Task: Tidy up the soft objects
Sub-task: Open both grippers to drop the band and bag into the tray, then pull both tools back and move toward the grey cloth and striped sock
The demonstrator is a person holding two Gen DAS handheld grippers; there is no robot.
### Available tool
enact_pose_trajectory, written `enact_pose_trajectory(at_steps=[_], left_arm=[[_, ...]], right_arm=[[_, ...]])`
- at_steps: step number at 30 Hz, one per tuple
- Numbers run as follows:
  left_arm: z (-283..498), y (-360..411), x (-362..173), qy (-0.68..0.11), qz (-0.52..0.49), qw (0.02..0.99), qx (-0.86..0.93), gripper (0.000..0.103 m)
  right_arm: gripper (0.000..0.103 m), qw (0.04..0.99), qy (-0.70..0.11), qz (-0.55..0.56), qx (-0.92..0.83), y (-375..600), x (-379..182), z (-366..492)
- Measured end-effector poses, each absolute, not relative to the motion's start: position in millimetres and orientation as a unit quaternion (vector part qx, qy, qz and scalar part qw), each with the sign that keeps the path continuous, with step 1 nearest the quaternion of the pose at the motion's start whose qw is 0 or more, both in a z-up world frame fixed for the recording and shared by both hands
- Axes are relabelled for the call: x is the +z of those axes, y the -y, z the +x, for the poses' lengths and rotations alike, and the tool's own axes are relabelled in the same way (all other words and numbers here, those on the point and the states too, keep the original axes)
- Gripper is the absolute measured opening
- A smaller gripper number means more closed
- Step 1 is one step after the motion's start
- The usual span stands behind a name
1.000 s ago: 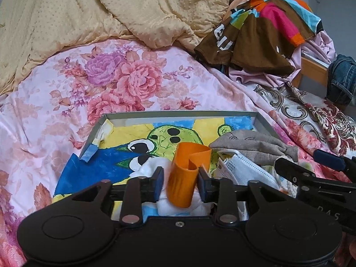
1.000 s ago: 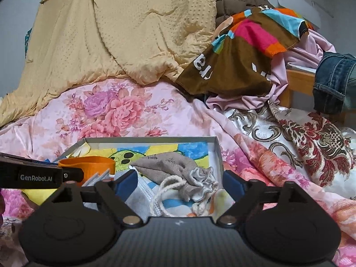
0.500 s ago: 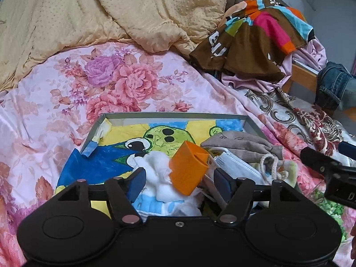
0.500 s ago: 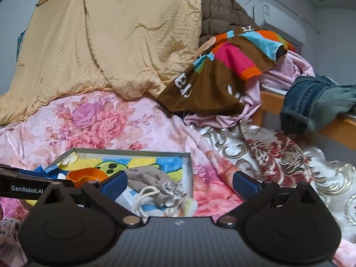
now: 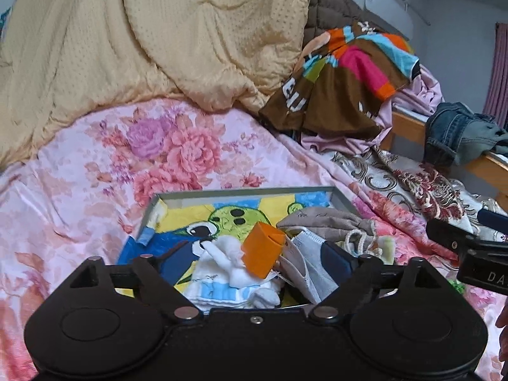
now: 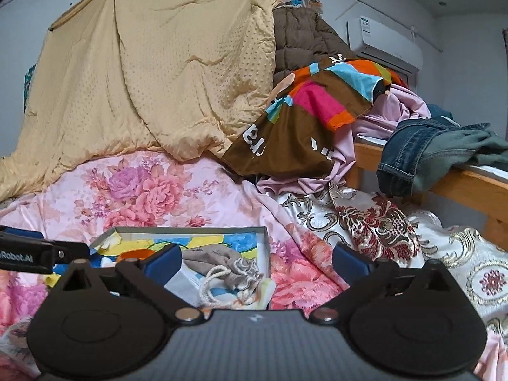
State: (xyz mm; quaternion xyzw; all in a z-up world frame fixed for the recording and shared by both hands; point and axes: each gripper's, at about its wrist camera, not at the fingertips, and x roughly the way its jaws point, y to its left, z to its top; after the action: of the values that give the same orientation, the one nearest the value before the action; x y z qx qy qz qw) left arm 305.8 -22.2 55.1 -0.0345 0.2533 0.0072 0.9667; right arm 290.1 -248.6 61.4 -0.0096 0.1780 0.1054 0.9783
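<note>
A shallow grey box (image 5: 241,191) with a cartoon-print lining lies on the floral bedspread. In it lie an orange cup-like piece (image 5: 262,250) tipped on white cloths (image 5: 222,273), a face mask (image 5: 304,254) and a beige drawstring pouch (image 5: 330,222). My left gripper (image 5: 254,263) is open and empty just in front of the orange piece. My right gripper (image 6: 257,262) is open and empty, above the box's right edge (image 6: 266,247), with the pouch (image 6: 228,260) between its fingers in view.
A yellow quilt (image 5: 143,38) is heaped at the back. A brown multicoloured garment (image 5: 343,89) and pink cloth lie at the right. Jeans (image 6: 425,152) hang over a wooden bed rail (image 6: 470,187). A brocade cover (image 6: 381,222) lies right of the box.
My left gripper has opened and let go of the orange piece, which now lies tipped on the white cloths. Both grippers have drawn back and up from the box.
</note>
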Motion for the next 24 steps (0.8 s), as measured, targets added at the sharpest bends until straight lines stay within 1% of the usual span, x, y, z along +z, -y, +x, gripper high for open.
enact_pose_trajectory(at_steps=[7,10,17,24], left_arm=[[255.0,29.7,71.9,-0.204,-0.008,0.979,0.016,0.097],[232.4,35.1,75.6,-0.182,0.004,0.983,0.015,0.101],[190.5,49.2,81.4,-0.148,0.030,0.989,0.006,0.102],[164.7,51.9,80.8,-0.138,0.028,0.990,0.014,0.102]], right_arm=[[0.103,0.980,-0.166,0.005,0.112,250.8,73.3,243.4],[0.103,0.981,-0.163,-0.004,0.109,250.3,79.0,226.1],[0.103,0.983,-0.152,-0.021,0.096,249.3,91.3,192.3],[0.103,0.982,-0.162,0.002,0.100,249.0,99.8,169.3]])
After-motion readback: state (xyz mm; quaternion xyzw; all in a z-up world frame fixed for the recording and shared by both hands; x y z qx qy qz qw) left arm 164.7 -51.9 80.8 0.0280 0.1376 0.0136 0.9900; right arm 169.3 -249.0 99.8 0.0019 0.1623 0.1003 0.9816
